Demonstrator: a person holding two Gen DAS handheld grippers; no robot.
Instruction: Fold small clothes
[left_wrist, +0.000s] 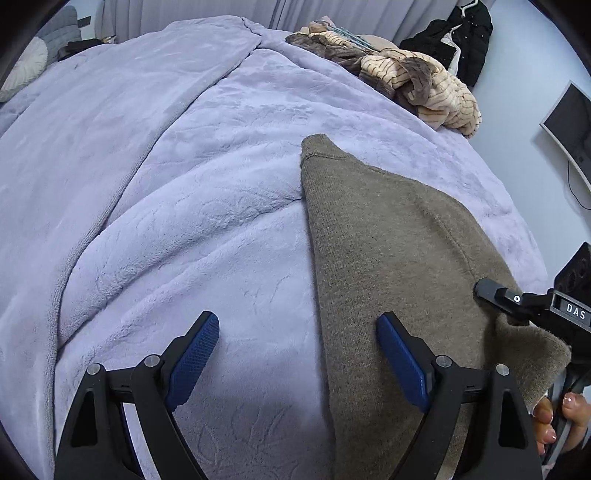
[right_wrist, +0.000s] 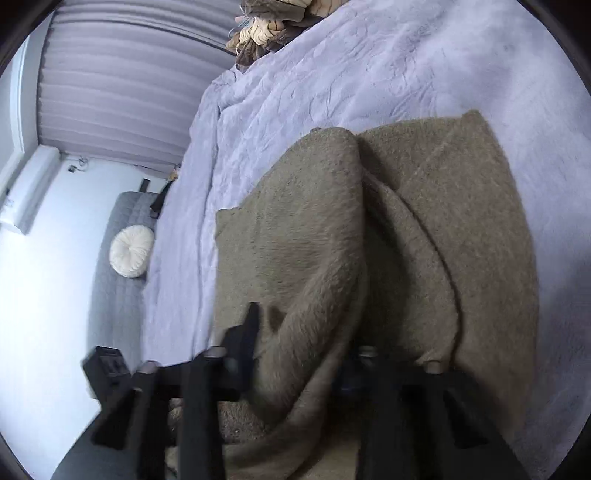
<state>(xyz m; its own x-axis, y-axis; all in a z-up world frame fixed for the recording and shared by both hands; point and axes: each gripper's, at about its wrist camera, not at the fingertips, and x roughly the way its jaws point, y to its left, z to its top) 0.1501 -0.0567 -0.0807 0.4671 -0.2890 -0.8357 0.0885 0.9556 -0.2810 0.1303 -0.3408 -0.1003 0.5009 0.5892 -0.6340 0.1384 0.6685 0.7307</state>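
Lifting a fold of the brown sweater (right_wrist: 369, 236) off the bed (left_wrist: 184, 184), the right hand-held gripper (right_wrist: 306, 354) pinches it only loosely and could drop it, while the left hand-held gripper (left_wrist: 299, 350), spread and empty, may snag its edge.
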